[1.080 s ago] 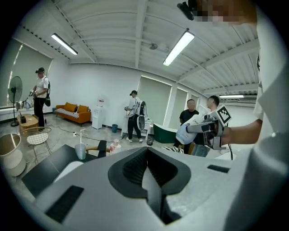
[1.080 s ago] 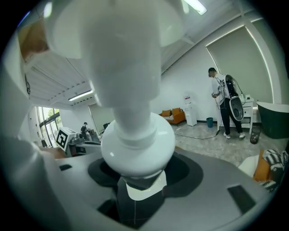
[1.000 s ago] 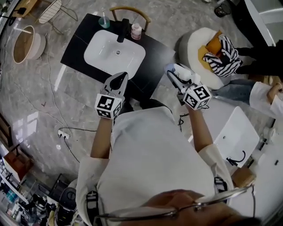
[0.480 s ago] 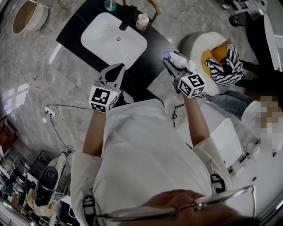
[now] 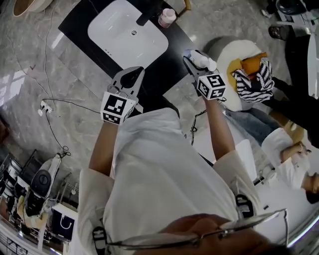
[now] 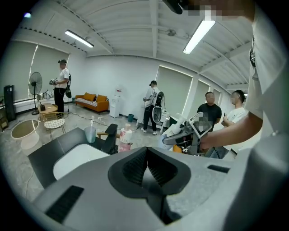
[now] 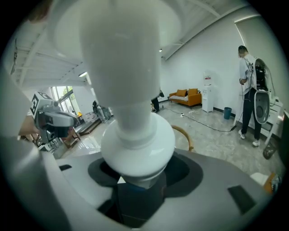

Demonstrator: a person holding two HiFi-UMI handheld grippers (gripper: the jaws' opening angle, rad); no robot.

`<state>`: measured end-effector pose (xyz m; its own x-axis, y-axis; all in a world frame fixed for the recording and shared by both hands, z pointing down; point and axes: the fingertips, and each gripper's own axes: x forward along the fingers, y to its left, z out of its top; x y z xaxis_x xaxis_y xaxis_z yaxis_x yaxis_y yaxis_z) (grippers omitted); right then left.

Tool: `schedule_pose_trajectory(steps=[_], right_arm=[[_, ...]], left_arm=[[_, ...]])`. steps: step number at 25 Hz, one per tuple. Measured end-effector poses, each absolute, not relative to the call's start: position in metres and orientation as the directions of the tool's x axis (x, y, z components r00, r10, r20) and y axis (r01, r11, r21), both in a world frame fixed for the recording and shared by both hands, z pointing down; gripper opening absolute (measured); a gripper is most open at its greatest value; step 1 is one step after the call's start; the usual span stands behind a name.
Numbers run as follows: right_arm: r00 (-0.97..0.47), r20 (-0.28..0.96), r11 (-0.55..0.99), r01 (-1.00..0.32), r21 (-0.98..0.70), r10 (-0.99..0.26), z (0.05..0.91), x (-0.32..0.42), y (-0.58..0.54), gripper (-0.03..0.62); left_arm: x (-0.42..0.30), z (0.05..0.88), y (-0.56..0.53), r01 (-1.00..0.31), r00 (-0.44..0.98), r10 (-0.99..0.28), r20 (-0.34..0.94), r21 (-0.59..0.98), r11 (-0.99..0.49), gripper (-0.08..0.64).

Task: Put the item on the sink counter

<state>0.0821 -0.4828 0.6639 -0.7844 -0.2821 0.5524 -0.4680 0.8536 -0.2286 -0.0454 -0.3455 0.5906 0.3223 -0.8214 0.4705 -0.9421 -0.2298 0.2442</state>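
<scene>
The black sink counter (image 5: 172,60) with its white basin (image 5: 127,37) lies ahead of me. My right gripper (image 5: 194,62) is shut on a white pump bottle (image 5: 203,61) and holds it in the air by the counter's right corner. In the right gripper view the bottle (image 7: 133,122) fills the middle and hides the jaws. My left gripper (image 5: 133,74) hovers over the counter's near edge, shut with nothing in it; its ribbed pads (image 6: 135,168) meet. The left gripper view also shows the basin (image 6: 74,160) and the held bottle (image 6: 170,132).
A black faucet (image 5: 149,12) and a pink bottle (image 5: 167,17) stand behind the basin, a blue cup (image 6: 90,134) further left. A white pouf (image 5: 234,52) with striped cloth sits to the right. A wooden chair (image 7: 183,135) is beyond the counter. A cable (image 5: 55,107) crosses the floor; several people stand around.
Both grippers have sunk and moved towards the counter, the right one further, with the bottle still in it. The left gripper stays shut and empty.
</scene>
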Motion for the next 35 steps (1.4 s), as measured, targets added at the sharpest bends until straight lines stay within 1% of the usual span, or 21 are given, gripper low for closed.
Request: schedule_pose_trajectory(steps=[10,15,22,30,35], right_arm=[[-0.734,0.640,0.895,-0.416,-0.160,-0.226,0.743,0.056,-0.519,0.256],[-0.697,0.689,0.929,-0.358,-0.092,-0.200,0.775,0.042,-0.532,0.256],[-0.650,0.745,0.948,-0.309,-0.079,-0.150,0.815,0.032,-0.545,0.256],[-0.610,0.784,0.969,-0.243,-0.050,-0.113,0.840,0.030,-0.551,0.256],[-0.618,0.779,0.970,-0.237,-0.051,-0.110,0.847,0.032,-0.549,0.258]], left_arm=[[-0.038,0.636,-0.352,-0.939,0.319,-0.783,0.534,0.291,-0.184,0.005],[-0.039,0.649,-0.355,-0.938,0.314,-0.772,0.552,0.304,-0.164,0.005],[-0.032,0.662,-0.360,-0.933,0.326,-0.760,0.563,0.320,-0.163,0.005],[-0.028,0.673,-0.357,-0.929,0.336,-0.740,0.583,0.334,-0.159,0.005],[-0.033,0.675,-0.355,-0.931,0.328,-0.740,0.588,0.334,-0.147,0.005]])
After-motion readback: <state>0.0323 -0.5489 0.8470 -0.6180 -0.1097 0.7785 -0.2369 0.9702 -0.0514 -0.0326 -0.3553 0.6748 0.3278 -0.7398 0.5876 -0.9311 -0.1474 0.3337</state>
